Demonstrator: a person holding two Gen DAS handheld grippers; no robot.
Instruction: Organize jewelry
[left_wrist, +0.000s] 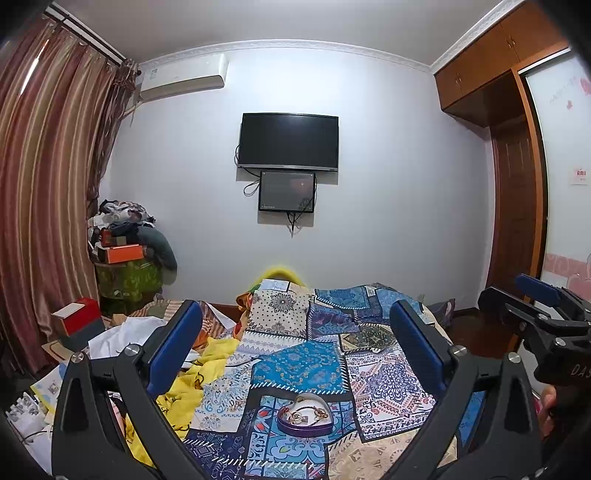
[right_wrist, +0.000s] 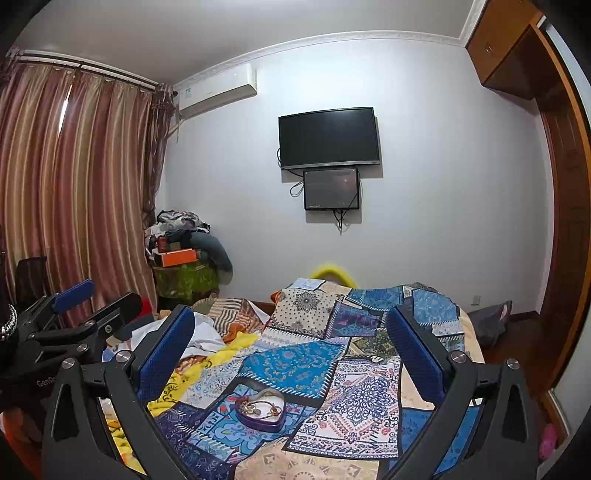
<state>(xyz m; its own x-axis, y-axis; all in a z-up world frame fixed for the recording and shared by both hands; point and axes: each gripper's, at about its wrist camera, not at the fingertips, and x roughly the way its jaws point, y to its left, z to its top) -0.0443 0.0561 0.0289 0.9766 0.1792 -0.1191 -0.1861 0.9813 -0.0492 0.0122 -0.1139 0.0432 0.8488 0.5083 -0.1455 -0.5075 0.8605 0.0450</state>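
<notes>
A purple heart-shaped box lies open on the patchwork bedspread, with gold jewelry inside. It also shows in the right wrist view, with the jewelry in it. My left gripper is open and empty, held above and behind the box. My right gripper is open and empty, also above the bed short of the box. The right gripper shows at the right edge of the left wrist view. The left gripper shows at the left edge of the right wrist view.
Yellow cloth and white cloth lie crumpled on the bed's left side. A red box stands at the left. A pile of clothes and boxes fills the far corner by the curtain. A wardrobe stands at right.
</notes>
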